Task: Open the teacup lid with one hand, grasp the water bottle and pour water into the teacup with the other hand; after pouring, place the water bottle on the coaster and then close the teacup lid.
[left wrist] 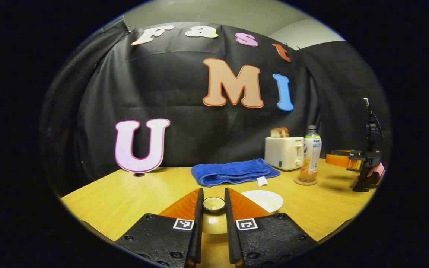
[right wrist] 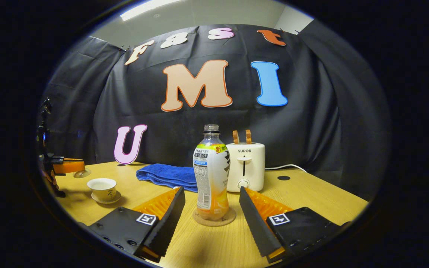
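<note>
Two risks are judged: lid [left wrist: 214,204], pinched between left gripper [left wrist: 213,203] fingers above teacup [right wrist: 102,188], may slip; spread right gripper [right wrist: 210,208], flanking water bottle [right wrist: 211,175] on coaster [right wrist: 214,219], may tip it.

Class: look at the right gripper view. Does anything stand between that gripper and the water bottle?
Nothing visible does. The water bottle stands on its coaster directly ahead of the open right gripper; the toaster and towel lie behind it.
</note>
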